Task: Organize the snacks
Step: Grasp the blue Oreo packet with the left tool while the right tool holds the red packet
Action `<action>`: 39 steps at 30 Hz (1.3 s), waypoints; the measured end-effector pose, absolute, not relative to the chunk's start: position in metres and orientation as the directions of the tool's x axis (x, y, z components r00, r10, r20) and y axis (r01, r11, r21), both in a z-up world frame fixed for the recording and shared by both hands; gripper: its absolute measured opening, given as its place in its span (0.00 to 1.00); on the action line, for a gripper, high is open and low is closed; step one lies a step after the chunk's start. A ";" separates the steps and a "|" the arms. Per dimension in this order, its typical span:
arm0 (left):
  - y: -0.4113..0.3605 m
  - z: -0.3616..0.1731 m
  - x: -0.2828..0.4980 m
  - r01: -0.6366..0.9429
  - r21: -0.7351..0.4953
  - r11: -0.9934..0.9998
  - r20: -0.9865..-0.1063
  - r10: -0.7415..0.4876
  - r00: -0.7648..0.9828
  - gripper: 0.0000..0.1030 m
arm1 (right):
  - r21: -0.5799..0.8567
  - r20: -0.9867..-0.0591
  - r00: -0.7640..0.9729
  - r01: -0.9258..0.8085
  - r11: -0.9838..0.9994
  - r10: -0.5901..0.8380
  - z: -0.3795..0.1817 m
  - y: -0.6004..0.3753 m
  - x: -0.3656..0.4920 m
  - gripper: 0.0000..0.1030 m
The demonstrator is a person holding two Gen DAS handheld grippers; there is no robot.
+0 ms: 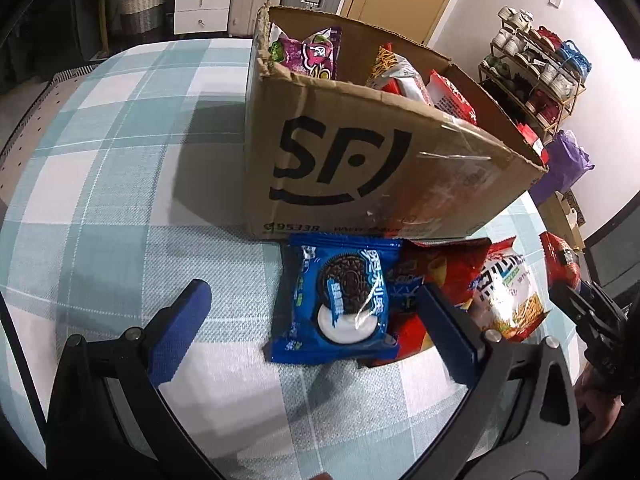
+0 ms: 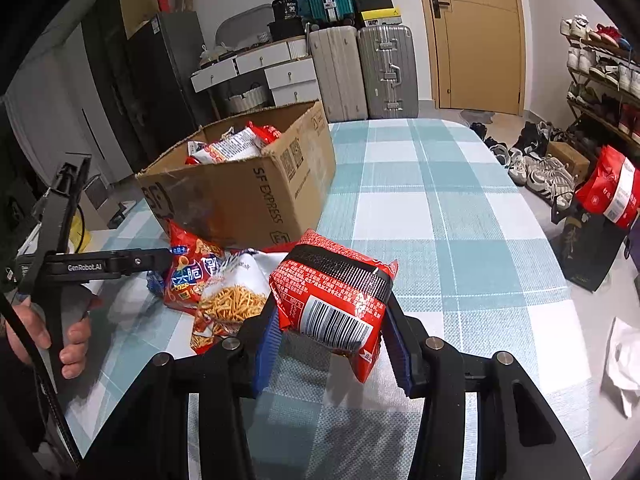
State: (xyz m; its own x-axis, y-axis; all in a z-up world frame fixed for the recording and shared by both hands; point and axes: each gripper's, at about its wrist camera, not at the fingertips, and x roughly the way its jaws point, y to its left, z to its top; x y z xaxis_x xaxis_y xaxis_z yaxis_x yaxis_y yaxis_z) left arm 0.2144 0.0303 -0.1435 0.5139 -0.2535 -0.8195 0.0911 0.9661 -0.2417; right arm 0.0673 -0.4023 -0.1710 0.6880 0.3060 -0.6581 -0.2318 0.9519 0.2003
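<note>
My right tongs [image 2: 330,344] pinch a red snack packet [image 2: 332,296] by its sides, barcode facing me, and I hold it clear above the checked surface [image 2: 460,208]. My left tongs [image 1: 316,316] stand spread and empty, hanging over a blue cookie packet [image 1: 340,300] that lies flat on the surface just in front of the cardboard box [image 1: 360,160]. The right blue pad sits over the edge of a dark red chip bag [image 1: 440,268], which is tucked partly under the cookie packet, and beside that lies a white bag of fried sticks [image 1: 504,296]. These three lie crowded together against the box's near wall, so the cookie packet has a neighbour touching it on one side and the box close behind. The box stands open and already holds several packets: purple ones [image 1: 316,56] at the far corner and red and white ones [image 2: 236,146] toward the other end. From the right camera I see the hand [image 2: 48,328] gripping the left tool's handle at the edge of the surface. Beyond the surface stand two suitcases [image 2: 364,72], a wooden door [image 2: 476,36], white drawers [image 2: 280,68] and a shoe rack [image 2: 604,72] with shoes on the floor beneath. A crumpled white paper [image 2: 620,368] lies near the surface's right edge, well apart from the snacks.
</note>
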 end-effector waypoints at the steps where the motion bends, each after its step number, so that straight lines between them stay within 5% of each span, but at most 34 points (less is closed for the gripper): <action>1: 0.031 -0.144 0.216 0.090 -0.241 0.966 -0.819 -0.253 0.515 0.99 | 0.201 -0.656 0.689 -0.233 0.951 0.308 -0.170 -0.402 0.066 0.46; 8: 0.039 -0.152 0.232 0.085 -0.247 0.965 -0.819 -0.255 0.515 0.89 | 0.187 -0.649 0.698 -0.240 0.952 0.304 -0.161 -0.400 0.060 0.46; 14: 0.044 -0.161 0.241 0.117 -0.221 0.968 -0.821 -0.249 0.513 0.57 | 0.193 -0.638 0.703 -0.249 0.949 0.315 -0.156 -0.399 0.058 0.46; 15: 0.044 -0.162 0.242 0.131 -0.195 0.972 -0.822 -0.235 0.519 0.40 | 0.194 -0.637 0.703 -0.251 0.948 0.316 -0.156 -0.399 0.059 0.46; 39: 0.061 -0.123 0.190 0.154 -0.198 0.968 -0.776 -0.250 0.579 0.39 | 0.189 -0.594 0.722 -0.303 0.934 0.355 -0.127 -0.381 0.037 0.46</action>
State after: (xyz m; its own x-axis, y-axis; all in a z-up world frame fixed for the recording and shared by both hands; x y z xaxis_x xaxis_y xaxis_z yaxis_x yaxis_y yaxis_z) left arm 0.1904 0.0607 -0.1226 0.5794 -0.2503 -0.7757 0.1536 0.9682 -0.1977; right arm 0.0369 -0.3805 -0.1267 0.7217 0.3550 -0.5942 -0.3034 0.9338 0.1894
